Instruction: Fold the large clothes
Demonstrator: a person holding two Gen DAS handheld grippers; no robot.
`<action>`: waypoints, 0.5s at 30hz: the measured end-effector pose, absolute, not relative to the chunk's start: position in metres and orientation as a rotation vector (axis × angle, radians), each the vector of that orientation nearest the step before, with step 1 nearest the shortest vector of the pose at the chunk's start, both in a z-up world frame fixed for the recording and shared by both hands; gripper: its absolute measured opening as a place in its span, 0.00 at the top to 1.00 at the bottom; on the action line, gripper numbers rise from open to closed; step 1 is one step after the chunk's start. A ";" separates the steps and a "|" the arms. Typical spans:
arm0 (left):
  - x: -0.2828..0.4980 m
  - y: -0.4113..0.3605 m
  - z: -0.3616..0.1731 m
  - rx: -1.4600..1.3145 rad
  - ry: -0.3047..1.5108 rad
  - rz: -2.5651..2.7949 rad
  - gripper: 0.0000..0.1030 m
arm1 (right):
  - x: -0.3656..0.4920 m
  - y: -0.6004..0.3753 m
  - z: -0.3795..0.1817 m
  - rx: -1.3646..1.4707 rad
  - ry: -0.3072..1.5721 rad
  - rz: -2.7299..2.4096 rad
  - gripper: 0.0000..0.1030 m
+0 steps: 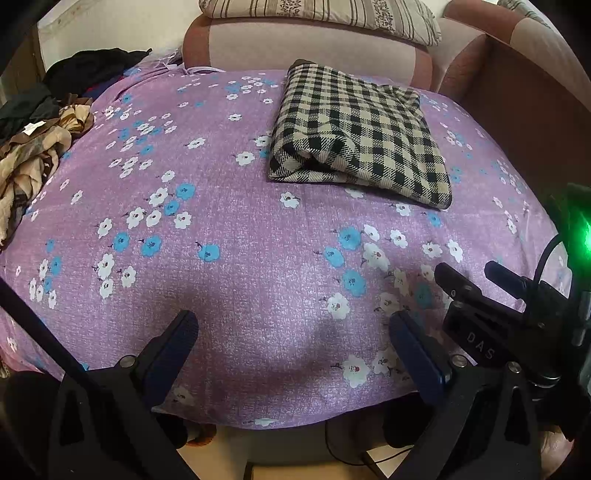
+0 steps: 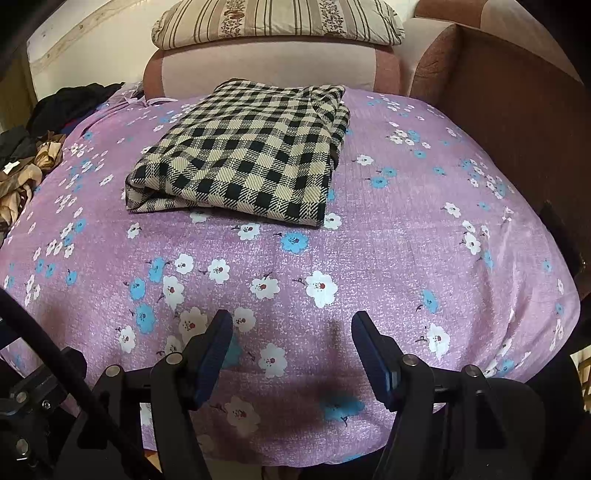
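A black-and-beige checked garment (image 1: 358,136) lies folded into a thick rectangle on the purple flowered sheet (image 1: 236,236), toward the far side; it also shows in the right wrist view (image 2: 243,158). My left gripper (image 1: 293,332) is open and empty over the sheet's near edge, well short of the garment. My right gripper (image 2: 291,332) is open and empty, also near the front edge; its fingers (image 1: 461,291) show at the right in the left wrist view.
A heap of unfolded clothes, black and brown-patterned (image 1: 40,140), lies at the left edge, also in the right wrist view (image 2: 26,166). A pink sofa back (image 1: 306,48) with a striped cushion (image 2: 277,22) stands behind. A brown armrest (image 2: 509,110) rises at the right.
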State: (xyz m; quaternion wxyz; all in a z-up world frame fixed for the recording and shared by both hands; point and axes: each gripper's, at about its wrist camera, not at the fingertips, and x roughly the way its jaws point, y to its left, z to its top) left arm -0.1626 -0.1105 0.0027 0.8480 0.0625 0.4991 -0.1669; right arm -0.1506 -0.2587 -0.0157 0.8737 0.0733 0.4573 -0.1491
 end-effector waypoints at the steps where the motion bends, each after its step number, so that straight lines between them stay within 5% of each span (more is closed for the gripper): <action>1: -0.162 -0.111 0.003 0.130 1.053 -0.351 0.01 | -0.150 -0.259 -0.016 0.152 0.955 -0.312 0.31; 15: -0.160 -0.106 0.003 0.111 1.054 -0.338 0.01 | -0.148 -0.254 -0.012 0.115 0.947 -0.313 0.30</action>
